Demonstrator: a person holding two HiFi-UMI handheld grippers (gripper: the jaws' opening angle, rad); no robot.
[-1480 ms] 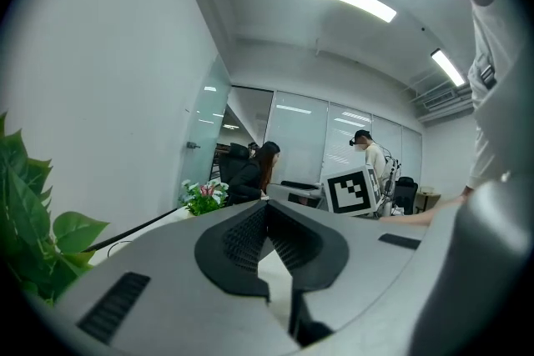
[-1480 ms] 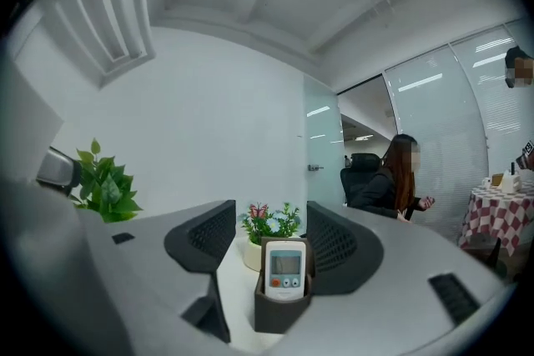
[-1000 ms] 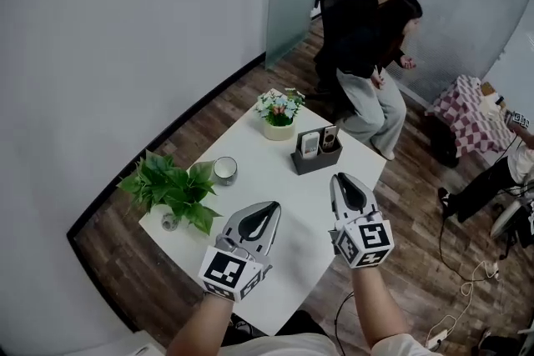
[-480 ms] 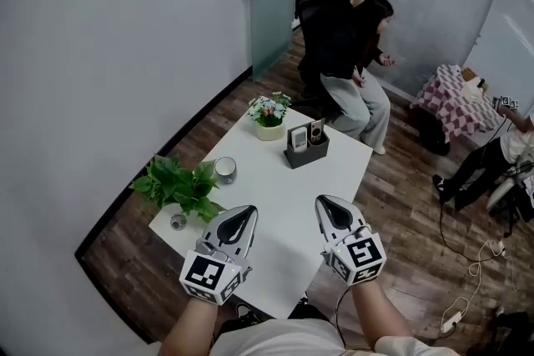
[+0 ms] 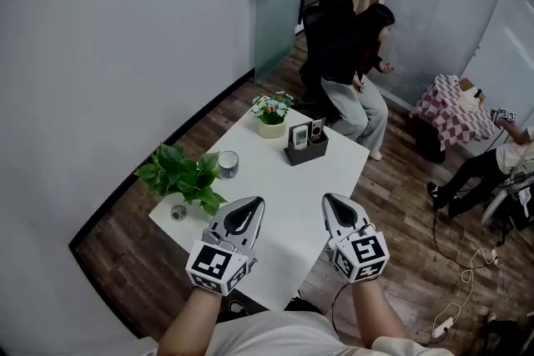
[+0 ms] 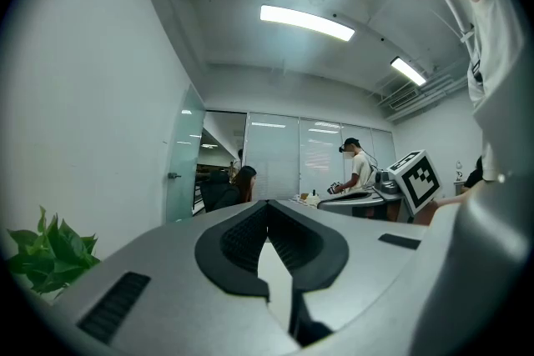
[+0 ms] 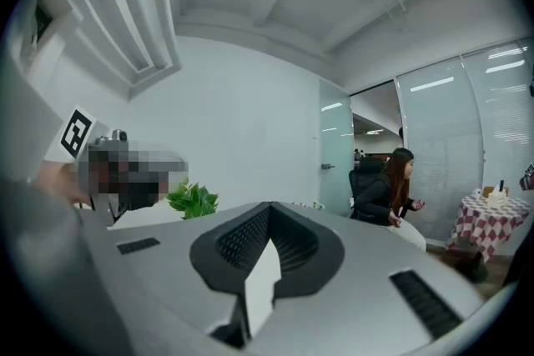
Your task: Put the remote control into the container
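White bench (image 5: 284, 188) mid-frame held the container (image 5: 307, 152) with remotes (image 5: 300, 136) inside; our left hand-held gripper (image 5: 249, 203) and right hand-held gripper (image 5: 334, 199) were closed, empty; we judged only withdrawal remained.

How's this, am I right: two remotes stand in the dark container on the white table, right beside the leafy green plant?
Not quite. The head view shows the dark container, two remotes standing in it, on the white table beside the small flower pot; the leafy green plant stands apart at another corner.
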